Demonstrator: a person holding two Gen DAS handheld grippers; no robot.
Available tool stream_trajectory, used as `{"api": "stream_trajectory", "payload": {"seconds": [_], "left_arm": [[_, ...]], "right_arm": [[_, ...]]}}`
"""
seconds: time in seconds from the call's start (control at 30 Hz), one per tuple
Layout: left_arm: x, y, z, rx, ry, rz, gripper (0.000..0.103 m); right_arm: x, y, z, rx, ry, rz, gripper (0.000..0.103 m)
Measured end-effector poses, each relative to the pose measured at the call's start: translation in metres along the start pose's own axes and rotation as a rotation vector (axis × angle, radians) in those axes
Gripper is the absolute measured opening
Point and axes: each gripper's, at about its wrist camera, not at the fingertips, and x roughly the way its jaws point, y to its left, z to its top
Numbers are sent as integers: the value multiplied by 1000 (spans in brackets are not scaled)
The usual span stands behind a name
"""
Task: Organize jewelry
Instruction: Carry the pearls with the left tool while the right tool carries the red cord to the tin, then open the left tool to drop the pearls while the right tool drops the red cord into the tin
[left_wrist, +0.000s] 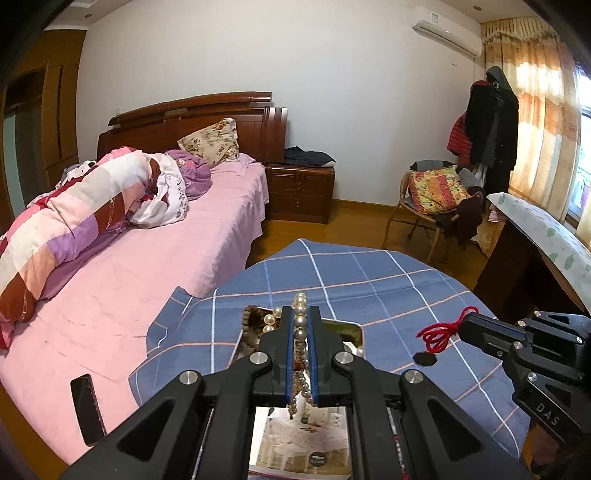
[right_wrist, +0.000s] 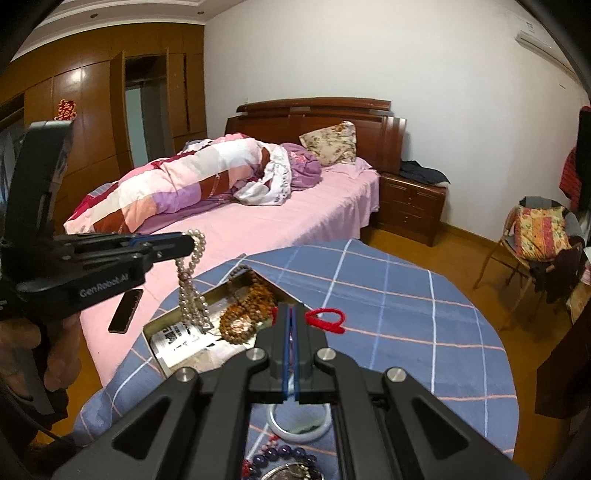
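Left gripper (right_wrist: 194, 242) clamped tight on pearl necklace (right_wrist: 192, 291), strand dangling down into open tin (right_wrist: 162, 326) at lower left of right wrist view. Tin already has brown bead strings (right_wrist: 247, 306) piled inside. Right gripper (right_wrist: 291, 314) pinched shut on red cord (right_wrist: 327, 319), cord loop poking out past tips, hanging over blue plaid cloth (right_wrist: 388, 295). White bangle (right_wrist: 295, 428) and purple beads (right_wrist: 280, 454) sit at bottom centre, partly hidden behind gripper. Phone (right_wrist: 126, 310) on pink bed (right_wrist: 258, 225), left.
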Motion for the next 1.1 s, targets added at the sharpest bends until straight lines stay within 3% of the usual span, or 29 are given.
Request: {"api": "stream_trajectory", "payload": {"seconds": [0.43, 1.1], "left_arm": [[12, 19, -11, -17, 33, 42, 5], [42, 36, -30, -33, 101, 45, 6]], "right_arm": [[29, 23, 9, -32, 25, 52, 2], [79, 42, -6, -23, 136, 98, 2]]}}
